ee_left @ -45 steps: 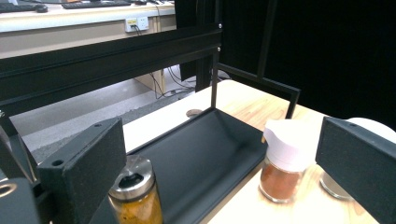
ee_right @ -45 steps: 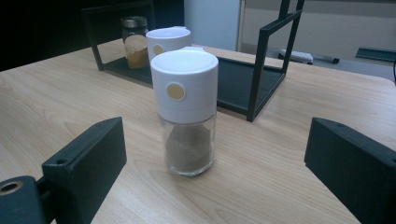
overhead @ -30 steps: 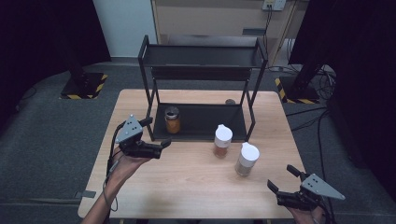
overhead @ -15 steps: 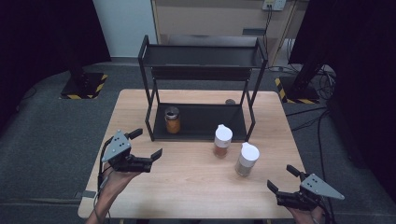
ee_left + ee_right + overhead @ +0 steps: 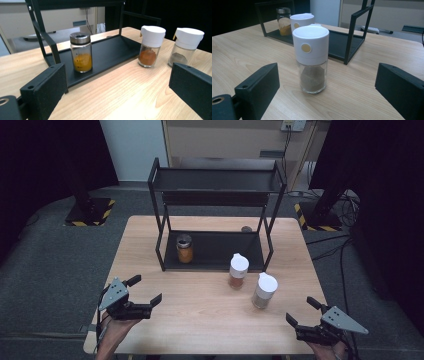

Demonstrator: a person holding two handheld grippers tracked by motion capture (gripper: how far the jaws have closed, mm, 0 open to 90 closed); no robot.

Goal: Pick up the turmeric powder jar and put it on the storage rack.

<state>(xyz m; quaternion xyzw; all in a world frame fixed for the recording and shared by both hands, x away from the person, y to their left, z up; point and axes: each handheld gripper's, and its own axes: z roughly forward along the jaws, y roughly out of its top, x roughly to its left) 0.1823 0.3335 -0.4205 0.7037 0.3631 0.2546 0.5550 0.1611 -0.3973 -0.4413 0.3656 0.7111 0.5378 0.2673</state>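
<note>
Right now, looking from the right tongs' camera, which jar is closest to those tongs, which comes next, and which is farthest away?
1. The grey-spice jar with the white cap, right in front of the right tongs, on the bare table.
2. The second white-capped jar, behind it, beside the black rack.
3. The yellow-spice jar with the metal lid, farthest, standing on the rack's bottom shelf.

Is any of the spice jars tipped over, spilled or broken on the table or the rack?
Nothing stands out. The metal-lidded glass jar of yellow powder stands upright on the black metal rack; both white-capped jars stand upright on the wooden table.
</note>
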